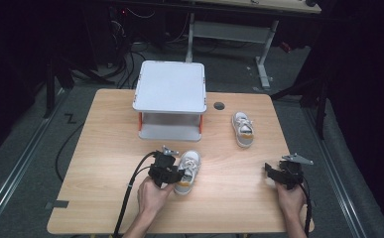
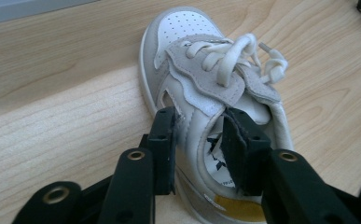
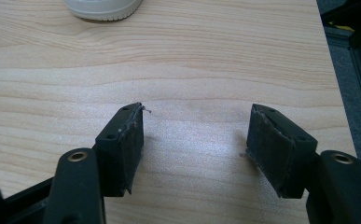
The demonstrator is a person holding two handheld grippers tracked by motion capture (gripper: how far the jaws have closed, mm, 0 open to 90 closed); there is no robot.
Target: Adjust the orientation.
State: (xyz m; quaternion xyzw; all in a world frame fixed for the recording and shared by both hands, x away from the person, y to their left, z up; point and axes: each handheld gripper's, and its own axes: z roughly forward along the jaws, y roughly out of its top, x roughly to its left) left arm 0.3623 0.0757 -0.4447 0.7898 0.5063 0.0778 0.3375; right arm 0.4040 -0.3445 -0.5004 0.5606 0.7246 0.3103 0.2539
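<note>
two small shoes, two grippers, one white shelf stand on a wooden table.

near shoe [image 1: 187,171] lies at about 6 o'clock from the stand [image 1: 169,99]; the far shoe [image 1: 242,129] sits at 4 o'clock of it. the left gripper [image 2: 199,149] straddles the near shoe's side wall, one jaw outside, one inside the opening, parted slightly with no clear squeeze; its heel is cut off. the right gripper [image 3: 194,144] rests low at 3 o'clock, jaws wide, holding nothing.

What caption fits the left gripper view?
Left gripper straddling the side wall of a small white shoe on the wooden table, one jaw outside, one inside the opening.
</note>
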